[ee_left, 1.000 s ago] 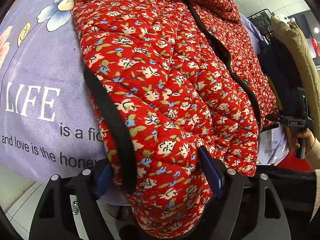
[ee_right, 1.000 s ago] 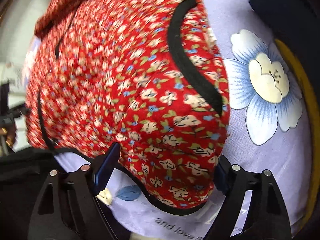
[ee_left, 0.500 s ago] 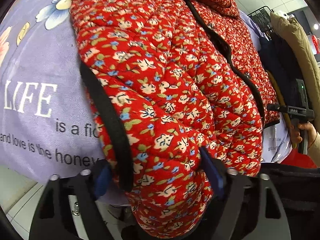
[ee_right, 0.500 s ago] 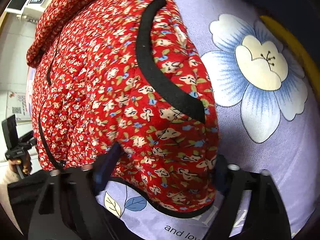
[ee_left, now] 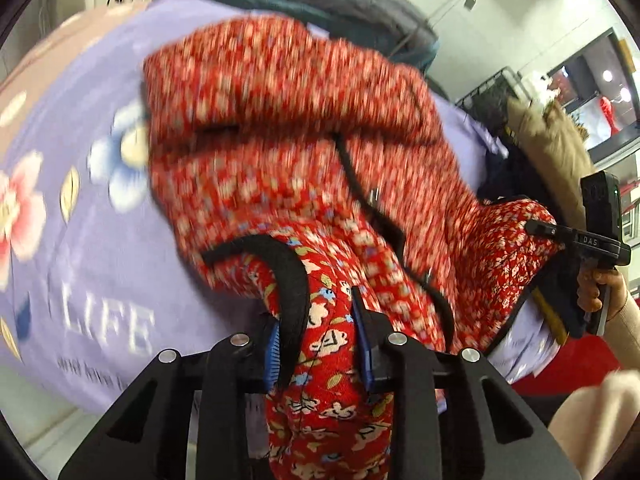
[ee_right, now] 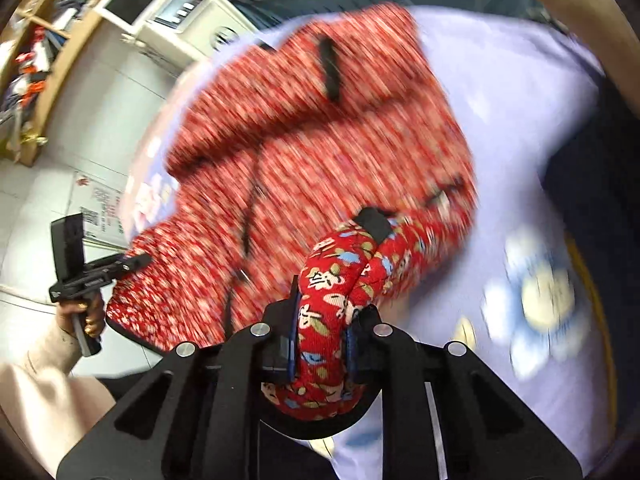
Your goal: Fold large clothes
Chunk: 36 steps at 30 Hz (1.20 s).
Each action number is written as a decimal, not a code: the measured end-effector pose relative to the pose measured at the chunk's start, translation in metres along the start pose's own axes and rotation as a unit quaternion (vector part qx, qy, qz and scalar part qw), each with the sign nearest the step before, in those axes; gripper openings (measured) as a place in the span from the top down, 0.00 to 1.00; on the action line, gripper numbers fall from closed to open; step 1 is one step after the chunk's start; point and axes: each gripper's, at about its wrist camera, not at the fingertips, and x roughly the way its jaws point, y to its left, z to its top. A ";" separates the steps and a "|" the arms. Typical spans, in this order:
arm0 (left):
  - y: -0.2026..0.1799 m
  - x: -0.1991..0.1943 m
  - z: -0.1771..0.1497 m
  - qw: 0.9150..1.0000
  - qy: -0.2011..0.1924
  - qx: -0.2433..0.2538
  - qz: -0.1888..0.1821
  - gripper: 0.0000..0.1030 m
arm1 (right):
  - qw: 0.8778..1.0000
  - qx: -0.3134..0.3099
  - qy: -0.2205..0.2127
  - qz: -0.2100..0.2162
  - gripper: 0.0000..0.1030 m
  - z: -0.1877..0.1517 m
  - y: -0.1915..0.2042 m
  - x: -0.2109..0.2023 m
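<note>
A red quilted floral jacket (ee_left: 296, 152) with black trim lies on a lilac flowered sheet (ee_left: 80, 232); it also shows in the right wrist view (ee_right: 320, 140). My left gripper (ee_left: 320, 340) is shut on a bunched bottom corner of the jacket. My right gripper (ee_right: 322, 332) is shut on the other bottom corner. Both corners are lifted off the sheet. Each gripper shows in the other's view: the right one (ee_left: 560, 236) and the left one (ee_right: 132, 260). Both views are motion-blurred.
The lilac sheet (ee_right: 520, 128) covers the work surface. A tan coat (ee_left: 552, 148) and dark clothes hang at the right. A white cabinet with a screen (ee_right: 160, 4) and a wooden shelf (ee_right: 48, 48) stand on the tiled floor beyond the surface.
Both grippers closed on the jacket's bottom corners and lifted them up and back. The jacket's lower part now rises off the sheet, and the views show more of the room.
</note>
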 end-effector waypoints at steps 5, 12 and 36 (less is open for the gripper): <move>0.016 -0.024 0.058 0.998 -0.056 -0.032 -0.025 0.73 | 0.999 -0.001 -0.037 0.033 0.83 0.075 0.012 -0.008; 0.046 -0.038 0.139 0.991 -0.096 -0.075 -0.048 0.73 | 0.994 0.053 -0.085 0.043 0.83 0.189 -0.010 -0.014; 0.133 -0.095 0.167 0.974 -0.089 -0.206 -0.013 0.25 | 0.958 0.281 -0.043 -0.027 0.75 0.292 -0.113 0.099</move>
